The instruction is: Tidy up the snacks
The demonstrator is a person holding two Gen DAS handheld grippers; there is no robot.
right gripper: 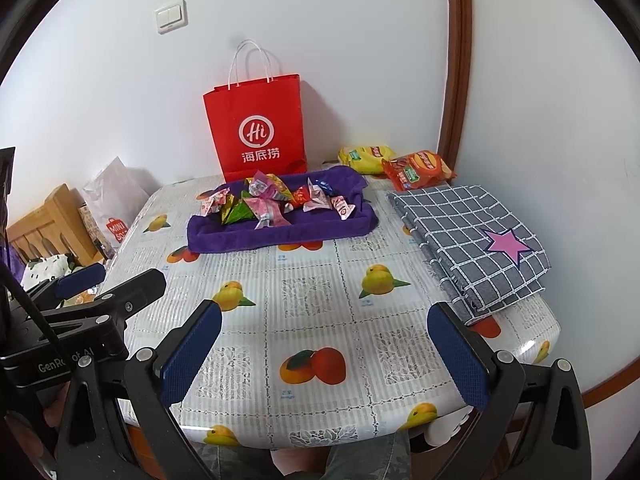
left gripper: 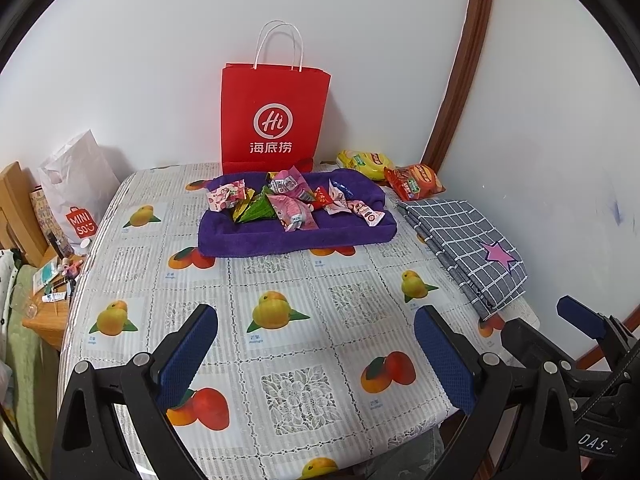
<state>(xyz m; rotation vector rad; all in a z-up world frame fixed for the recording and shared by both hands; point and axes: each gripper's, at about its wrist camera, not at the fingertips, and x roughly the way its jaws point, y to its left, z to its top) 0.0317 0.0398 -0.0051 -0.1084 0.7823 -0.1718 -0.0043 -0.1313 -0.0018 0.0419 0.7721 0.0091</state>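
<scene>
While both of my tools hang back over the near edge of the surface (right gripper: pixel 320 304), I record the snacks as follows. My left tool (left gripper: pixel 316 356) has its jaws spread wide with nothing between them, and my right tool (right gripper: pixel 324 354) stands the same: fully parted, empty. A heap of small wrapped snacks (left gripper: pixel 288 204) lies loose and overlapping in a purple tray (left gripper: pixel 296 236) at the far middle of the surface, just in front of an upright red paper bag (left gripper: pixel 274 120) that stands against the wall. Two larger packets sit apart from that heap at the far right corner: a yellow chip bag (left gripper: pixel 362 162) and, touching it on the near side, a red chip bag (left gripper: pixel 414 182). A folded checked cloth (left gripper: pixel 464 240) lies along the right edge, near the red packet. As to progress, my judgement is divided: the small snacks gathered in the tray would suit a job nearly done, with only the two packets left out, or equally a pile waiting to be sorted into the bag or elsewhere; these views do not settle which. The tray's long axis runs left to right across the surface, broadside to me. Each chip packet also lies flat with its long axis roughly left to right, the red one skewed a little toward me at its right end. The small wrappers point every way.
</scene>
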